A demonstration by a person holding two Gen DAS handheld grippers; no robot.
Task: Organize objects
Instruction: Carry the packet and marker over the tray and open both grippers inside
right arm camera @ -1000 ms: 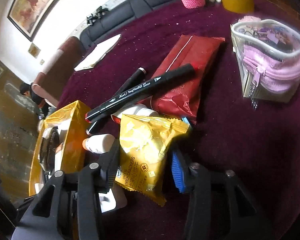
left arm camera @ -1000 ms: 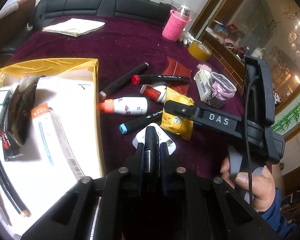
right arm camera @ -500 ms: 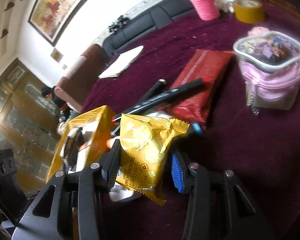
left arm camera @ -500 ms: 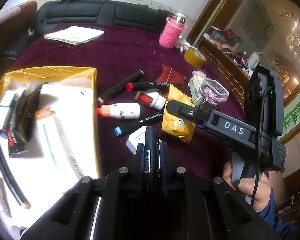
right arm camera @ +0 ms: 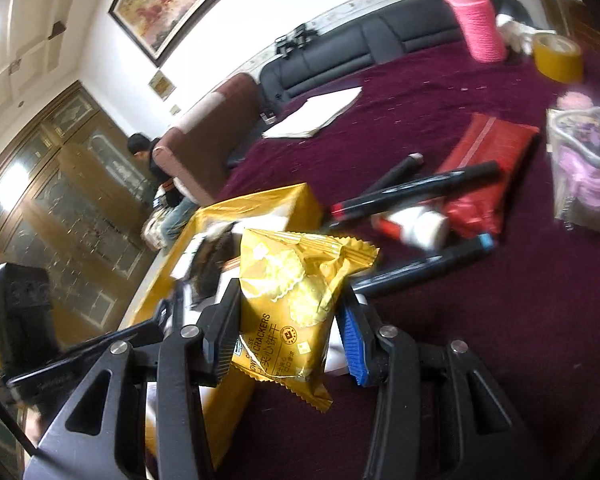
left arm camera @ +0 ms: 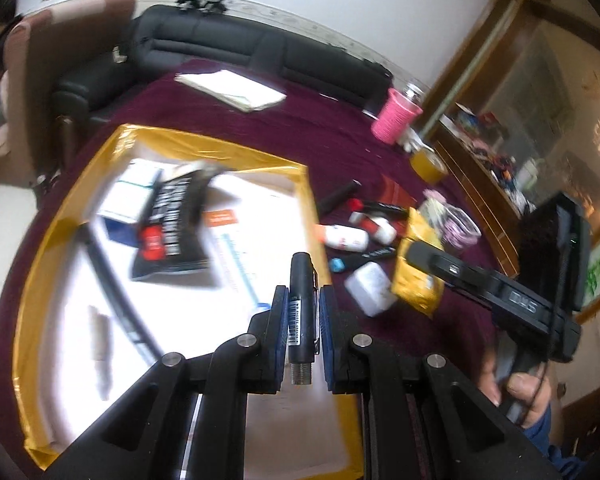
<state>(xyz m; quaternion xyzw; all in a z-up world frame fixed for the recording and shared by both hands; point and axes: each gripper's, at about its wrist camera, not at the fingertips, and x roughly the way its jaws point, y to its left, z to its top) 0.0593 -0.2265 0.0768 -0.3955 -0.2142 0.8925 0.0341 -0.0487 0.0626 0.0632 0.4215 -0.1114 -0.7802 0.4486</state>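
My left gripper (left arm camera: 303, 300) is shut on a black pen (left arm camera: 302, 304) with a barcode label. It hangs over the right rim of the gold box (left arm camera: 220, 148), which holds a black packet (left arm camera: 172, 224), small cartons and a cable. My right gripper (right arm camera: 288, 320) is shut on a yellow cracker packet (right arm camera: 292, 292), lifted off the purple cloth beside the gold box (right arm camera: 276, 204). In the left wrist view the right gripper (left arm camera: 414, 256) holds that yellow packet (left arm camera: 416, 284) to the right of the box, above the loose items.
On the purple cloth lie black markers (right arm camera: 416, 194), a blue-capped marker (right arm camera: 428, 264), white bottles (left arm camera: 344, 237), a white adapter (left arm camera: 370, 288), a red packet (right arm camera: 488, 160) and a pink pouch (right arm camera: 588, 168). Further back are a tape roll (right arm camera: 558, 58), a pink-sleeved bottle (right arm camera: 480, 24), paper (right arm camera: 316, 114), and a seated person at the far left.
Both grippers rose and moved left toward the gold box. The pen now hangs over the box rim. The yellow packet has come up off the cloth.
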